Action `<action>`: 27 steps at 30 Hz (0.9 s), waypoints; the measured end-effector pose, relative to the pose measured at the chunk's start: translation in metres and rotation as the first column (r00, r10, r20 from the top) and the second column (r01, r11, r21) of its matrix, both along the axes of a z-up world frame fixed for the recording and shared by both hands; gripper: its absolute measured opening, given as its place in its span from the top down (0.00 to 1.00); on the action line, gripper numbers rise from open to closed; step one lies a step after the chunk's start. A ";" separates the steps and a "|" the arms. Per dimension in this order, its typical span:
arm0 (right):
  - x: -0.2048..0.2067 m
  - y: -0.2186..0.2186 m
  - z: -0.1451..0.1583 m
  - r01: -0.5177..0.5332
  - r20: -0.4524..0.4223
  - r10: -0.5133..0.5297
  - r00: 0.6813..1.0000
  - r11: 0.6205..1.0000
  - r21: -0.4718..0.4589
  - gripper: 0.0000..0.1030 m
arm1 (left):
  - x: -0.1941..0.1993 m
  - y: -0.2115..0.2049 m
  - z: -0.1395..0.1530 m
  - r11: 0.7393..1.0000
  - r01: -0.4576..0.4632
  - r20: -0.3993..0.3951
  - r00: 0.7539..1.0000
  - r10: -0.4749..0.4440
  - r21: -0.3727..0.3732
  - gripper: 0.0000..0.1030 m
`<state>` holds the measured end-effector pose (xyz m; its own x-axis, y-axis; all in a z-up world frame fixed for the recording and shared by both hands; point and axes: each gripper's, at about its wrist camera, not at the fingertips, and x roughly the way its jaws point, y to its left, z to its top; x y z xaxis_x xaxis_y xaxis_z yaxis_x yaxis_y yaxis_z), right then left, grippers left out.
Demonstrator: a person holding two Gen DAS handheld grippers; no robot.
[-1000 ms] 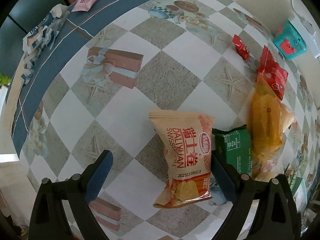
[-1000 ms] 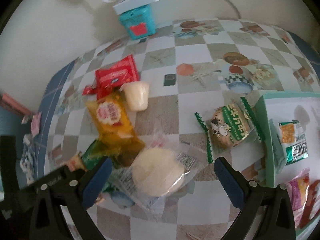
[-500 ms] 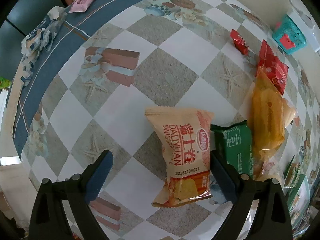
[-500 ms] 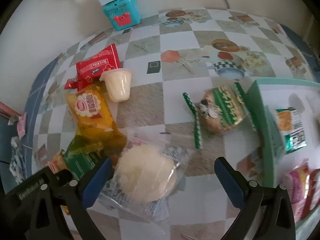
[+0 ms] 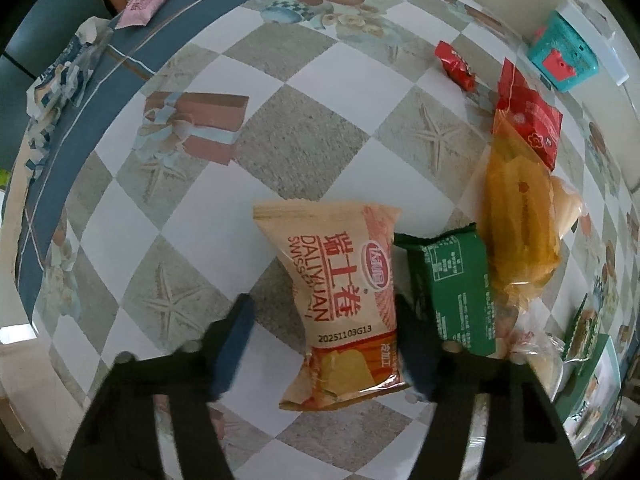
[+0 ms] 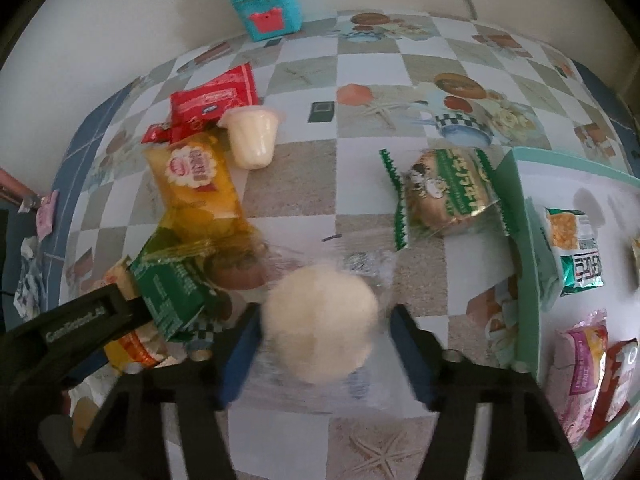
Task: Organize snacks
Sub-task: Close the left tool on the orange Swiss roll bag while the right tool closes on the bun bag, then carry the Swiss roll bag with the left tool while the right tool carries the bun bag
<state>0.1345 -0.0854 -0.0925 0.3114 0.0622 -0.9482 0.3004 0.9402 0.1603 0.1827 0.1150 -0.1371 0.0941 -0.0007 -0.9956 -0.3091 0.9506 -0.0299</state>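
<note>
In the left wrist view an orange Swiss-roll pack (image 5: pixel 344 292) lies on the checked tablecloth between the fingers of my left gripper (image 5: pixel 324 320); the jaws stand half closed around it, right finger touching its edge. A green pack (image 5: pixel 452 284) and a yellow pack (image 5: pixel 520 224) lie right of it. In the right wrist view my right gripper (image 6: pixel 324 328) straddles a round white bun in clear wrap (image 6: pixel 322 320), jaws narrowed close to its sides. A green-wrapped cake (image 6: pixel 448 192) lies by the teal tray (image 6: pixel 516 208), which holds several snacks.
A jelly cup (image 6: pixel 254 136), red packs (image 6: pixel 212 100) and the yellow pack (image 6: pixel 196 184) crowd the left. A teal box (image 6: pixel 268 8) stands by the wall. A pink pack (image 5: pixel 144 0) lies far left. The left gripper's arm (image 6: pixel 80 316) shows at lower left.
Both grippers have moved down and forward and their jaws have narrowed: the left around the Swiss-roll pack, the right around the white bun.
</note>
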 end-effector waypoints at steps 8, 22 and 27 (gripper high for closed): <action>-0.002 0.003 0.002 -0.007 0.007 0.007 1.000 1.000 0.010 0.43 | -0.004 -0.003 0.007 1.000 0.012 0.027 1.000 -0.012 -0.020 0.63; -0.023 -0.018 0.044 0.005 0.076 -0.008 0.997 0.999 0.051 0.44 | -0.021 -0.010 0.083 0.999 0.046 0.166 0.985 -0.044 -0.008 0.64; -0.033 -0.030 0.065 0.026 0.120 -0.033 0.992 0.998 0.059 0.44 | -0.033 -0.014 0.104 0.998 0.063 0.216 0.975 -0.059 -0.015 0.64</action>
